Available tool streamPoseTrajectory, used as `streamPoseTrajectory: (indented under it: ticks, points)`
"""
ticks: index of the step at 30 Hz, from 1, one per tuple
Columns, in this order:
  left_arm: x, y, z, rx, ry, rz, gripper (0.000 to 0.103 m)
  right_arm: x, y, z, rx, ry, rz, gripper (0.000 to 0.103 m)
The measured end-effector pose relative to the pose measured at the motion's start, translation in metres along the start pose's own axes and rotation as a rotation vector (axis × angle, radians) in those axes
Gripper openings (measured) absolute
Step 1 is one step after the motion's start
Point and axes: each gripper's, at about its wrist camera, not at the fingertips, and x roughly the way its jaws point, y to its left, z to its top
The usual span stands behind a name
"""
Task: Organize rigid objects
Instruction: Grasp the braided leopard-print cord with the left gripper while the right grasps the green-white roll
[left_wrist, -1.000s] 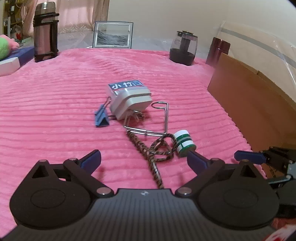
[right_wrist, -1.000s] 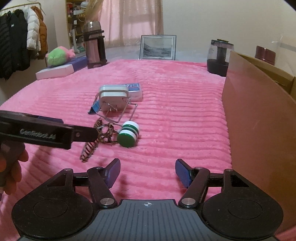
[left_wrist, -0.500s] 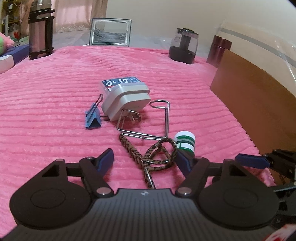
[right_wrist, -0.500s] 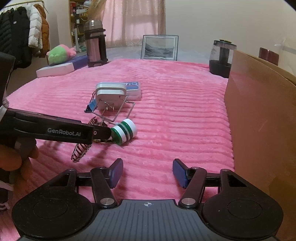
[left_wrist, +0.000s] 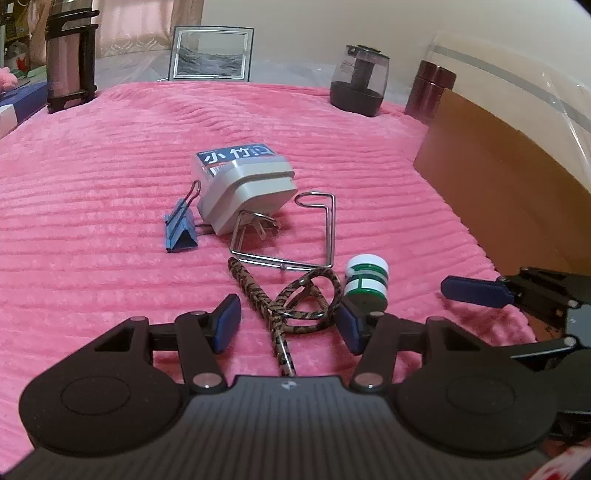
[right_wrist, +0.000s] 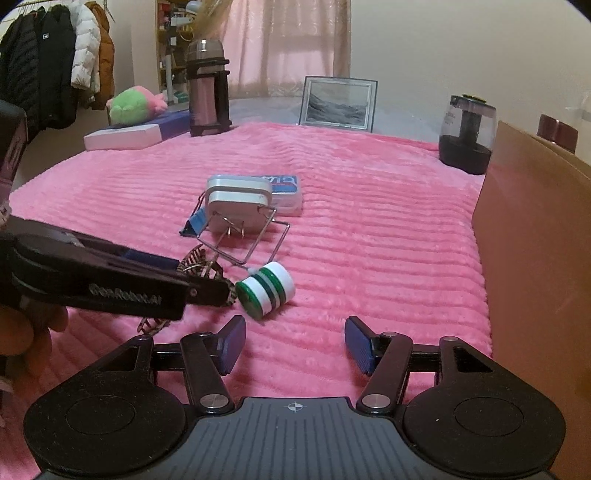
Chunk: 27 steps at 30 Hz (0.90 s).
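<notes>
The left claw (left_wrist: 288, 328) is spread wide and low over the pink ribbed plush blanket (left_wrist: 92, 177), its two blue-padded fingers straddling the brown-and-black patterned hair claw clip (left_wrist: 291, 299), which lies on the blanket between them without either pad visibly pressing it. Just beside the left claw's right finger lies the small white-and-green striped cylinder (left_wrist: 366, 282), on its side; whether that finger touches it is hard to tell. Beyond the clip, a bent silver wire frame (left_wrist: 291, 236) rests on the blanket, reaching up against the prongs of the white power adapter plug (left_wrist: 247, 199), which sits on a flat blue-and-white labelled box (left_wrist: 236, 157). A blue binder clip (left_wrist: 180, 230) lies just beside the adapter on its left. In the right wrist view, the right claw (right_wrist: 295, 345) hangs spread and empty above bare blanket, near the striped cylinder (right_wrist: 266, 290), with the left claw's black arm crossing in from the left over the hair clip (right_wrist: 201, 267). A brown cardboard box wall (right_wrist: 532, 236) stands along the blanket's right edge. At the far end stand a framed grey picture (right_wrist: 338, 103), a steel thermos flask (right_wrist: 207, 96) and a dark glass jar (right_wrist: 467, 133).
</notes>
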Motion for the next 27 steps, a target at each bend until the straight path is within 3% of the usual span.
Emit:
streamPoseTrajectory:
  ticks: [4, 6, 14, 21, 25, 27]
  points:
    - [-0.001, 0.001, 0.000, -0.008, 0.005, -0.012, 0.042, 0.002, -0.002, 0.001, -0.004, 0.001, 0.000, 0.057]
    - [-0.006, 0.003, 0.001, -0.001, 0.012, -0.015, 0.033, 0.003, -0.002, 0.001, -0.010, -0.003, 0.008, 0.057]
    - [-0.035, 0.022, -0.003, 0.066, 0.020, 0.035, 0.033, 0.014, 0.006, 0.011, -0.073, -0.017, 0.068, 0.057]
    - [-0.045, 0.041, -0.021, 0.062, 0.010, 0.015, 0.034, 0.035, 0.009, 0.022, -0.132, 0.012, 0.100, 0.057]
    - [-0.044, 0.035, -0.024, 0.074, -0.021, 0.056, 0.036, 0.043, 0.007, 0.025, -0.131, 0.032, 0.112, 0.039]
    - [-0.043, 0.033, -0.024, 0.062, -0.031, 0.074, 0.036, 0.043, 0.009, 0.025, -0.138, 0.035, 0.112, 0.039]
